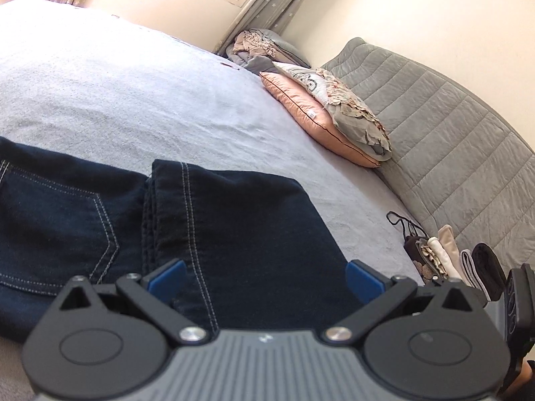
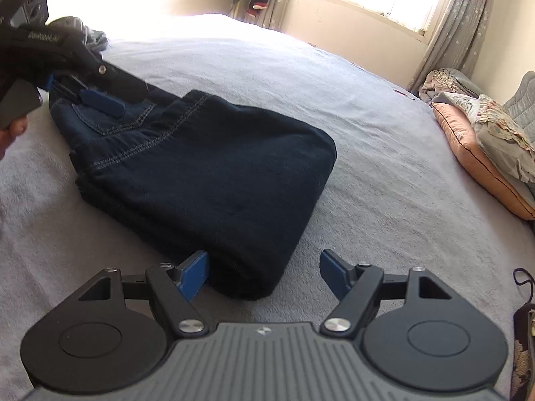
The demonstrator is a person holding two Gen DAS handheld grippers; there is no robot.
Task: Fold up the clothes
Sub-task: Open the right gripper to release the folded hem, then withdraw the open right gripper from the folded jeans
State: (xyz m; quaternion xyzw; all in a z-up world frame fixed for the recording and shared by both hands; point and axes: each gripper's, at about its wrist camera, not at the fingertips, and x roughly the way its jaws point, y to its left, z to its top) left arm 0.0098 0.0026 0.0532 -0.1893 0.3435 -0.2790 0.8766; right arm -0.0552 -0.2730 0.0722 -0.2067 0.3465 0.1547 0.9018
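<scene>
Dark blue jeans (image 2: 207,173) lie folded into a thick block on the grey bedspread (image 2: 367,127). My right gripper (image 2: 264,272) stands open at the block's near corner. That corner lies between the blue pads (image 2: 194,274), which do not press on it. In the right wrist view my left gripper (image 2: 77,93) hovers over the waistband end at the upper left, held by a hand (image 2: 13,133). Its own view shows the left gripper (image 1: 265,279) open above the jeans (image 1: 234,227), just beside a back pocket (image 1: 60,220); nothing is gripped.
Pink and floral pillows (image 1: 327,120) lean against a grey quilted headboard (image 1: 451,140) on the right. Small folded garments (image 1: 444,254) are lined up by the headboard, with a black strap (image 1: 401,220) beside them. A heap of bedding (image 1: 254,46) sits in the far corner under the curtain.
</scene>
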